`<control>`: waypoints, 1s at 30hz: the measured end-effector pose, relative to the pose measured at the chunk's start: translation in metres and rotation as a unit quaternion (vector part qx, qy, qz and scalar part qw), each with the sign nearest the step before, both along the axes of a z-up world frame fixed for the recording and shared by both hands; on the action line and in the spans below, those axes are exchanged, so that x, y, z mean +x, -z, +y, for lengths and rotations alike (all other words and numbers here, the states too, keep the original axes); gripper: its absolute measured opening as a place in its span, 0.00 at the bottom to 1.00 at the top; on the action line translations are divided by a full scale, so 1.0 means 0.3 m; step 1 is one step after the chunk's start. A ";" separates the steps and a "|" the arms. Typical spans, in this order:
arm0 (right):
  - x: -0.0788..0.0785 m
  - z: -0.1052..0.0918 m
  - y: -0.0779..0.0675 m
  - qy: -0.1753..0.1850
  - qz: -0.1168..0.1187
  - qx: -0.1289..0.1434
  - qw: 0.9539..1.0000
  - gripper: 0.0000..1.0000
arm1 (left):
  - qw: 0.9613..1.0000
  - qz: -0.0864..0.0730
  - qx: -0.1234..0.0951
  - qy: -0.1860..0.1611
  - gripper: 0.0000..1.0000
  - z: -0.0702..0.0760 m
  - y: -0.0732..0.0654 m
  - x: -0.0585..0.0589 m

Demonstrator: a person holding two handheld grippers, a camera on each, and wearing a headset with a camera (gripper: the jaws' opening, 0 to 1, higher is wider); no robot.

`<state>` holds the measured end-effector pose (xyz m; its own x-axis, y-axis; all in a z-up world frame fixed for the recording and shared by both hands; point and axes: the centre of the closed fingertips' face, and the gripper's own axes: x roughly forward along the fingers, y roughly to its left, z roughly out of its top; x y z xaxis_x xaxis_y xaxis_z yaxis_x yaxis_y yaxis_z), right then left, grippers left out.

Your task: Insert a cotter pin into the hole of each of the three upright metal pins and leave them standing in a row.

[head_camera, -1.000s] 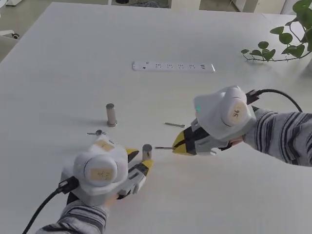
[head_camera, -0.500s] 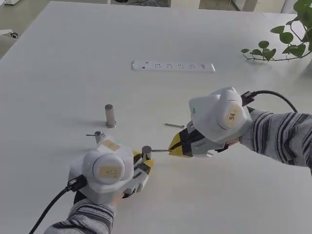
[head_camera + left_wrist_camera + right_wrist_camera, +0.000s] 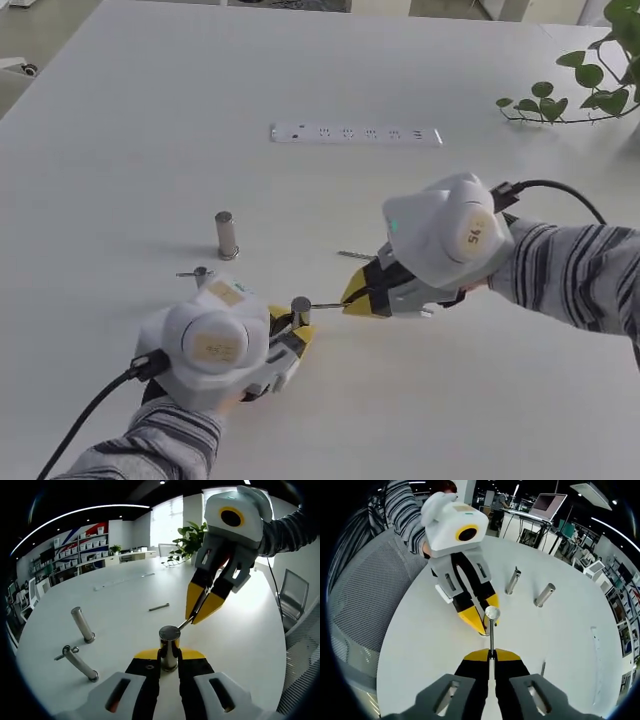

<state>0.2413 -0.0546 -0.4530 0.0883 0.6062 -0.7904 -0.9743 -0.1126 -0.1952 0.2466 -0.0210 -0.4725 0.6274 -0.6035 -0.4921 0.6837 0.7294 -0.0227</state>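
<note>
pin [image 3: 300, 309] upright near the tabletop [image 3: 150, 120] front, clamped in my left hand-held gripper [image 3: 170, 656] | cotter [image 3: 327, 305] pinched in my right hand-held gripper [image 3: 350, 298], tip at pin's head | I'd level it with the hole, push straight, brace left

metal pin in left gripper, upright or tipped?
Upright. The metal pin stands on its base on the table, clamped between the left gripper's jaws. The right gripper holds a cotter pin near its top.
</note>
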 end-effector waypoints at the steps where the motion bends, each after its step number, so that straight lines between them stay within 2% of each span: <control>1: 0.002 0.001 -0.001 0.000 0.000 0.000 1.000 0.00 | 1.000 0.000 -0.001 0.001 0.10 0.001 0.000 0.001; 6: -0.005 0.008 -0.007 0.001 0.009 0.001 1.000 0.00 | 1.000 -0.004 0.006 0.009 0.10 0.000 0.001 0.001; 13: -0.008 0.023 -0.018 0.009 0.014 0.007 1.000 0.00 | 1.000 -0.002 0.003 0.005 0.10 -0.002 0.003 0.003; 19: -0.014 0.066 -0.019 0.001 0.008 0.005 1.000 0.00 | 1.000 -0.001 0.001 0.004 0.09 -0.005 0.006 0.001; 23: -0.016 0.071 -0.018 0.001 0.008 0.005 1.000 0.00 | 1.000 -0.002 0.002 0.001 0.09 -0.004 0.006 0.000; 28: -0.018 0.073 -0.017 0.019 0.017 0.009 1.000 0.00 | 1.000 -0.004 0.000 -0.003 0.10 -0.003 0.006 -0.001; 30: -0.019 0.072 -0.017 0.026 0.020 0.008 0.999 0.00 | 1.000 0.000 -0.009 -0.015 0.10 -0.003 0.007 -0.001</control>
<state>0.2357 -0.0329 -0.4480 0.0883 0.6137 -0.7846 -0.9858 -0.0589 -0.1570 0.2464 -0.0218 -0.4747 0.6446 -0.5932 -0.4822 0.6619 0.7487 -0.0361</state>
